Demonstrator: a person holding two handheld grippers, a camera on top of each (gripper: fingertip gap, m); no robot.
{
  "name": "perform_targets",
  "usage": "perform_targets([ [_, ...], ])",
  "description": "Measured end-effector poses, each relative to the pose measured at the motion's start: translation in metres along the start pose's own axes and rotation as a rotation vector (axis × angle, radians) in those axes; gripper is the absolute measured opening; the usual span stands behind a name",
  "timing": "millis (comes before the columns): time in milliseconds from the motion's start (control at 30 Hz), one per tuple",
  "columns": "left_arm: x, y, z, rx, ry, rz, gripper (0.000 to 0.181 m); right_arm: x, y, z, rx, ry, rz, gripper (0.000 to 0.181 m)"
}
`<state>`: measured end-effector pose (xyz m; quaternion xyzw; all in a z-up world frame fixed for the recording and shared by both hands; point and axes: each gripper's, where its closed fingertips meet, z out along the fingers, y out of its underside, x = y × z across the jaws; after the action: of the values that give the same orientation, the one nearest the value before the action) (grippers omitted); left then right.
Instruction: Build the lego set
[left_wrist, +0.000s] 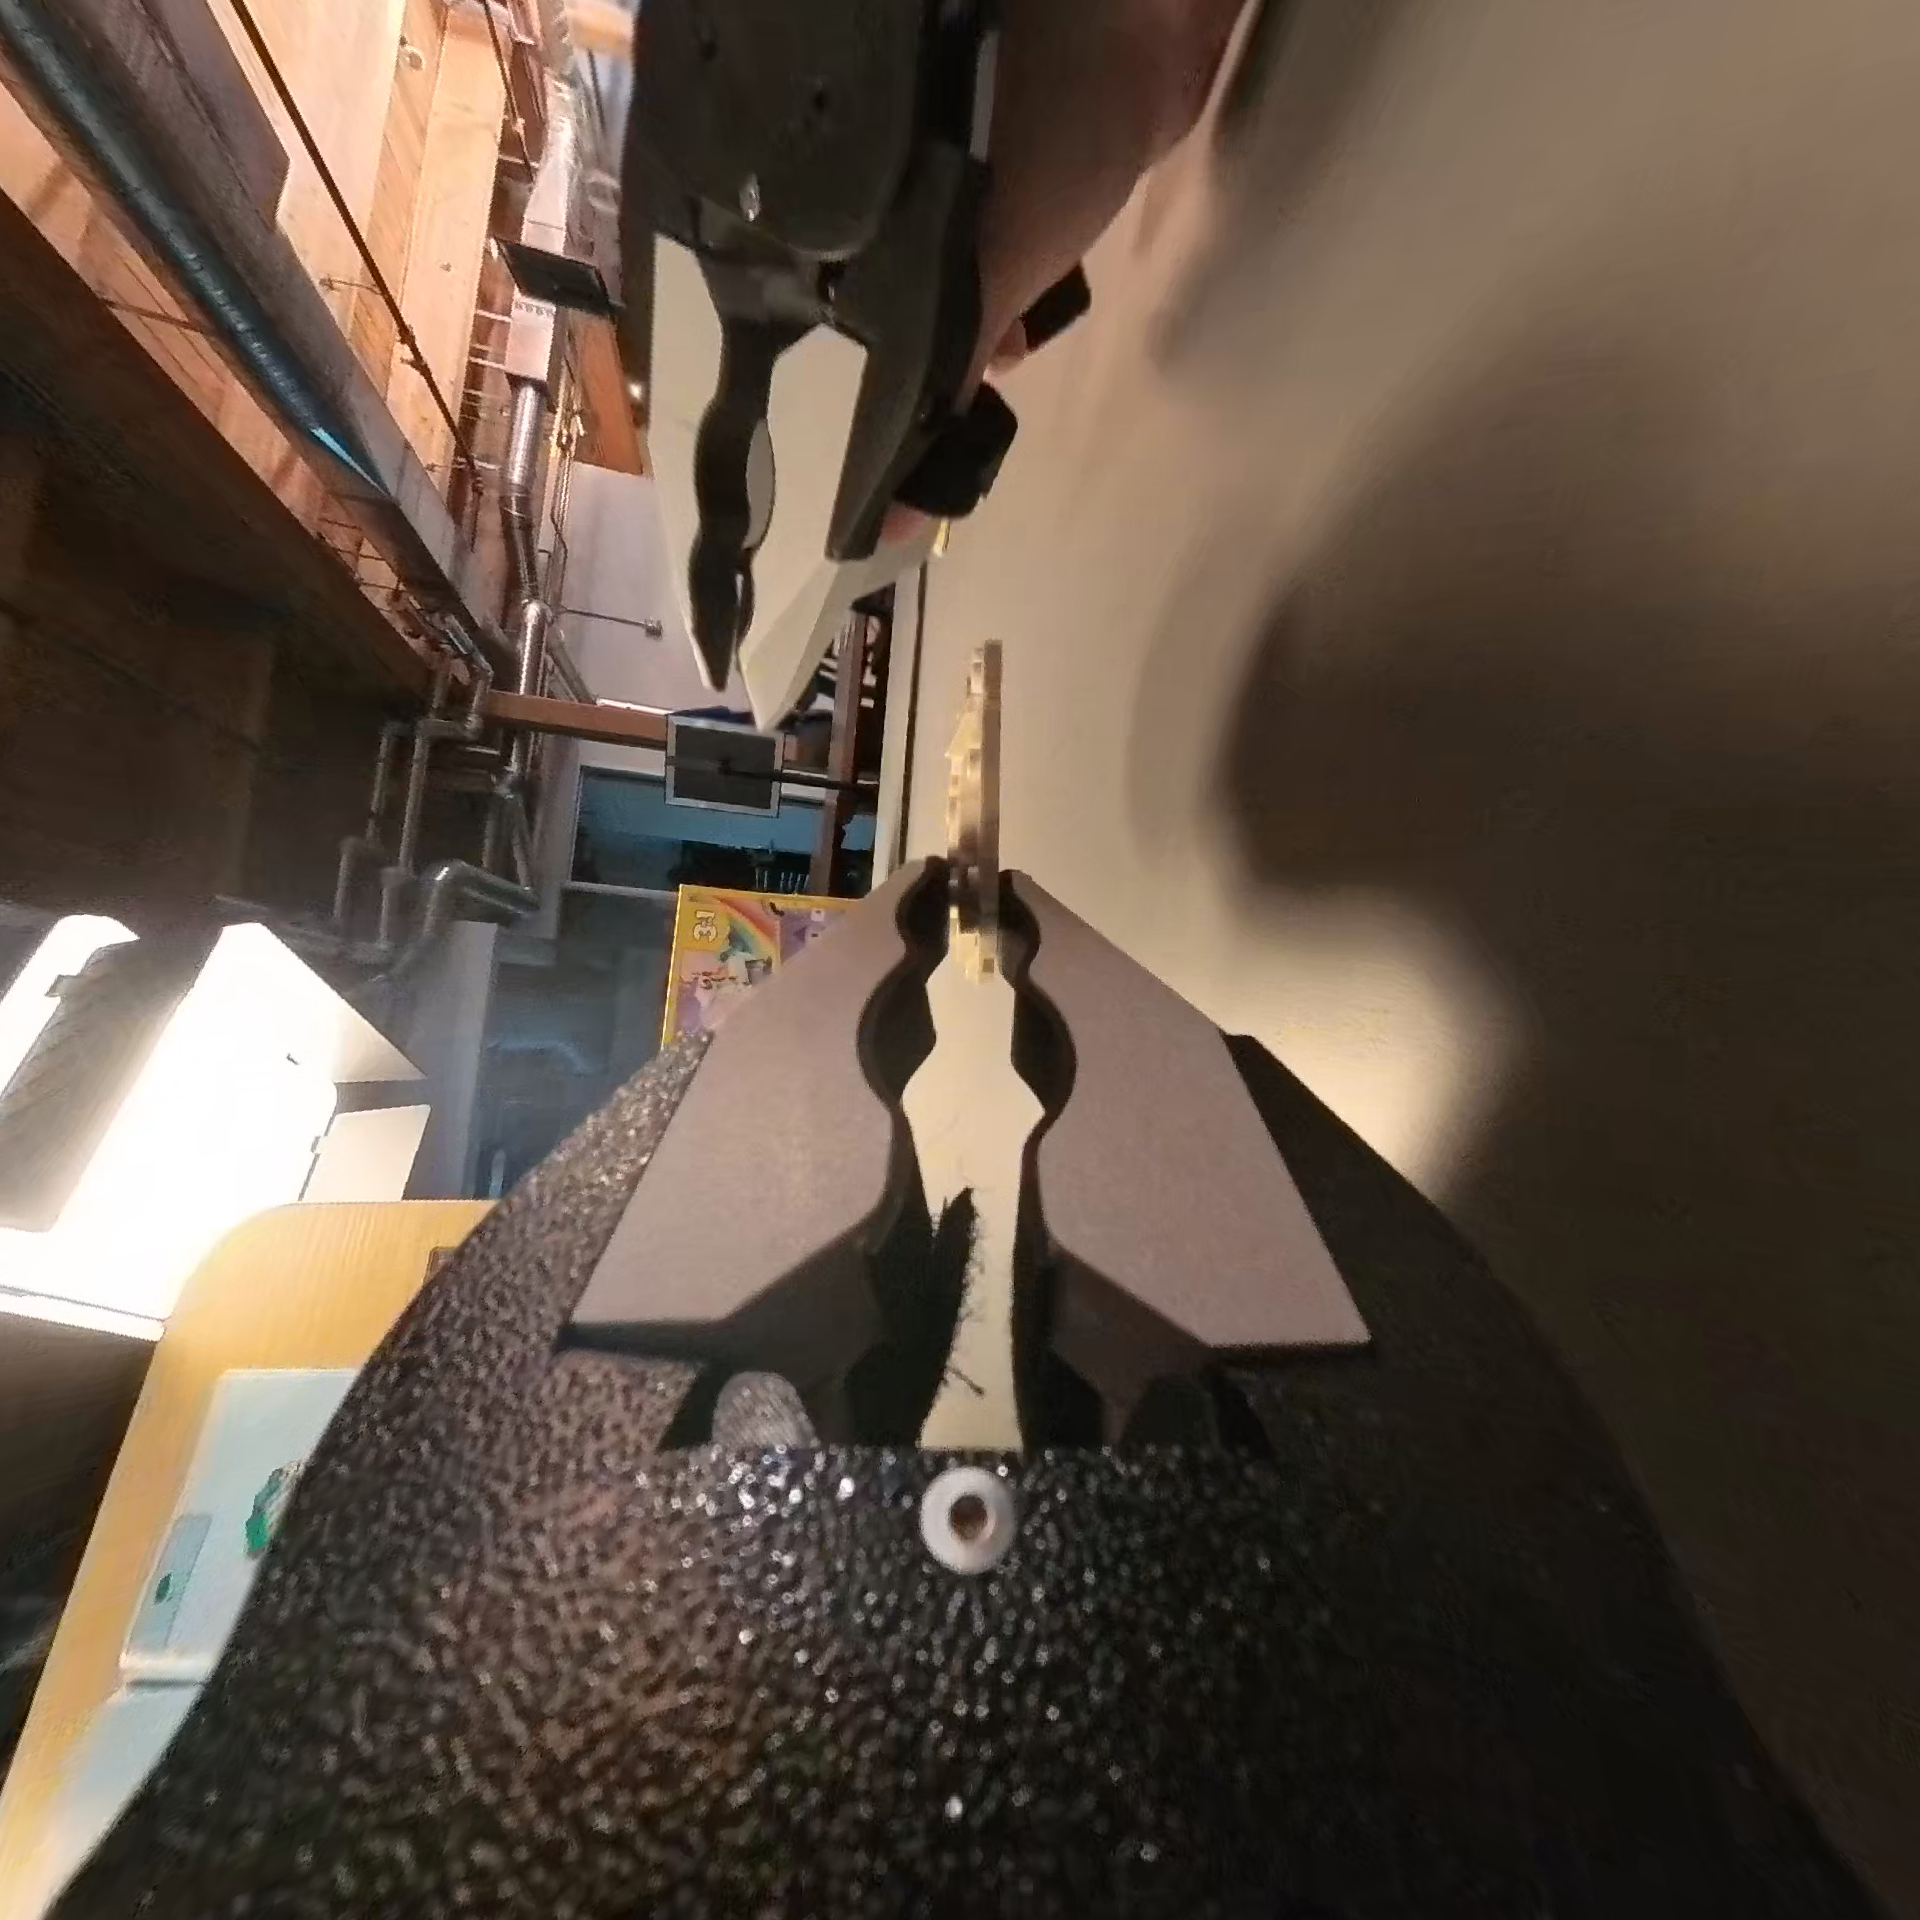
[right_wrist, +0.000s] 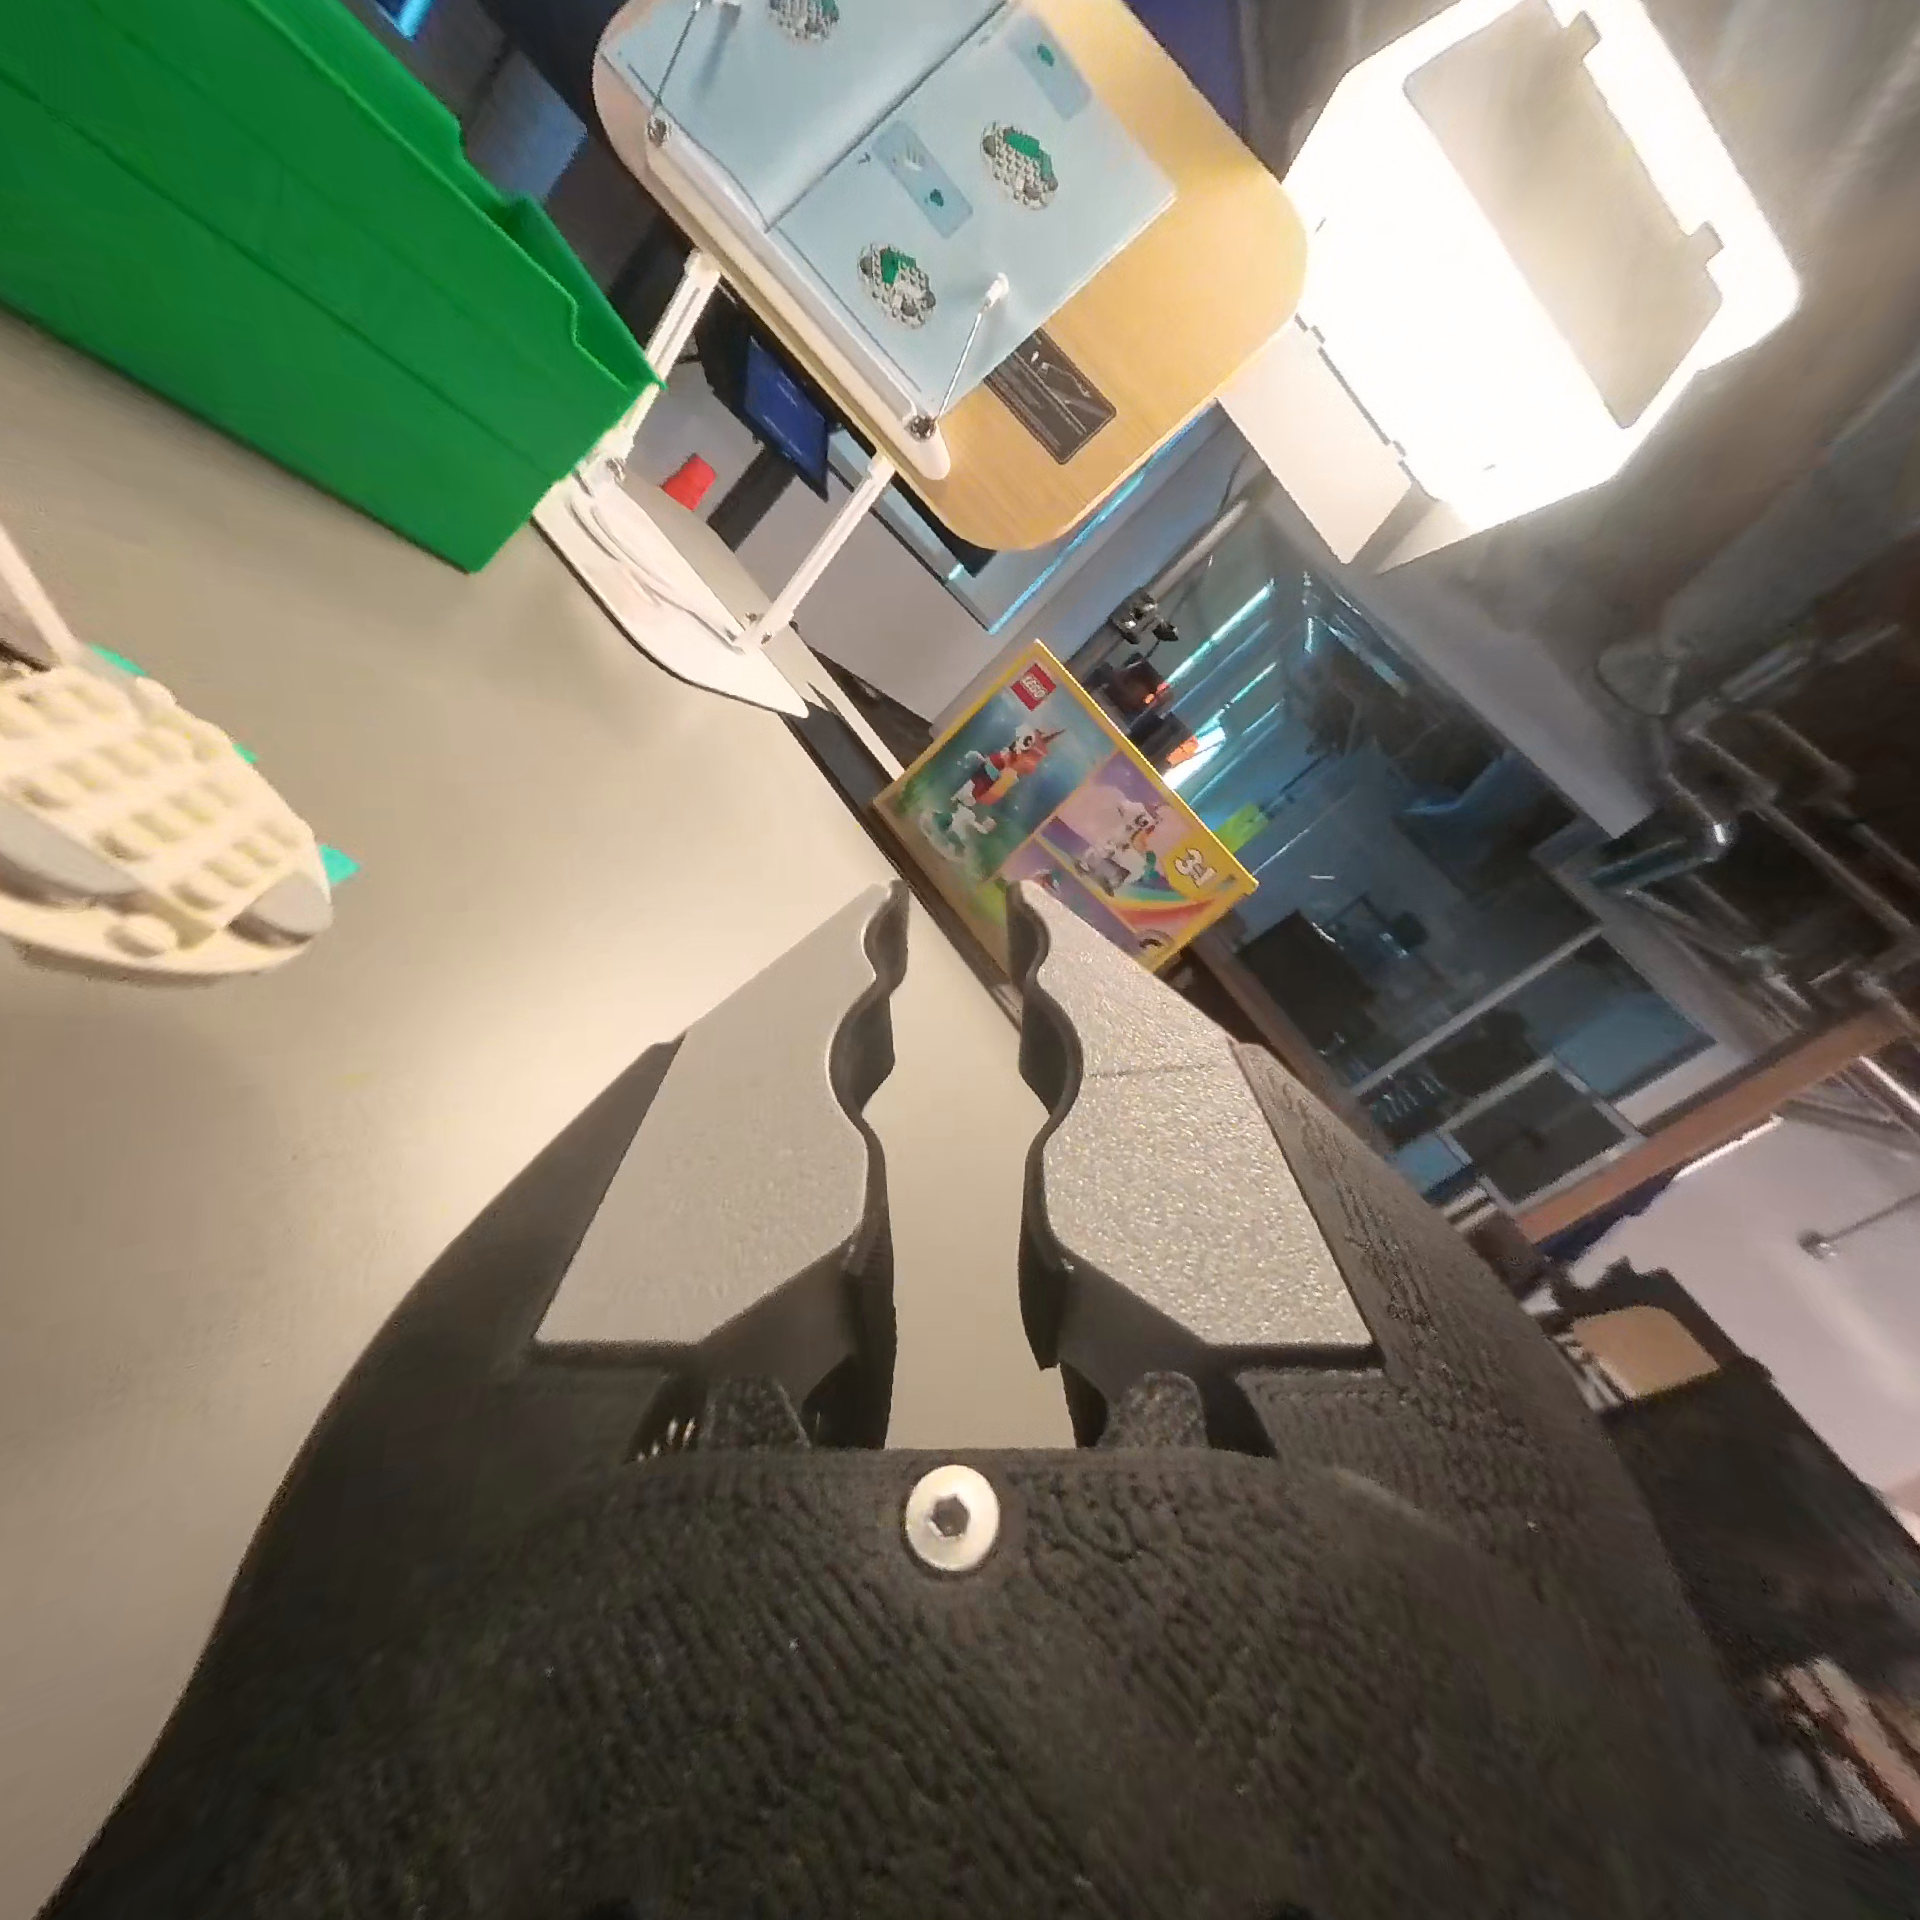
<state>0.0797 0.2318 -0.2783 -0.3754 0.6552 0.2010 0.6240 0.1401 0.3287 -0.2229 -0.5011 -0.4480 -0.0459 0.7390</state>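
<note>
The left gripper (left_wrist: 971, 899) is pinching the white plate (left_wrist: 982, 790) edge-on; the right gripper (right_wrist: 956, 904), at its twelve o'clock, is hanging spread and empty.

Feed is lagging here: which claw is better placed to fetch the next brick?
Right, probably. The right claw is open and empty above the table. The left claw is shut on the plate, so it should keep holding.

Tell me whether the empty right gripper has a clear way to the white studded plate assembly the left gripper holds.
Probably yes. The right gripper is open and holds nothing, and the white studded plate assembly lies off to its side with only bare grey table between. The left gripper clamps only one edge.
</note>
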Motion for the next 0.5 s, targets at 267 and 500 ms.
perform_targets([
  [267,-0.006,0.01,0.001,0.004,0.002,-0.044,0.006,-0.015,-0.009,0.039,0.079,-0.069,0.045,0.016],
  [500,-0.014,0.024,-0.001,-0.015,-0.02,-0.044,0.006,-0.028,-0.018,0.072,0.145,-0.116,0.019,0.013],
])
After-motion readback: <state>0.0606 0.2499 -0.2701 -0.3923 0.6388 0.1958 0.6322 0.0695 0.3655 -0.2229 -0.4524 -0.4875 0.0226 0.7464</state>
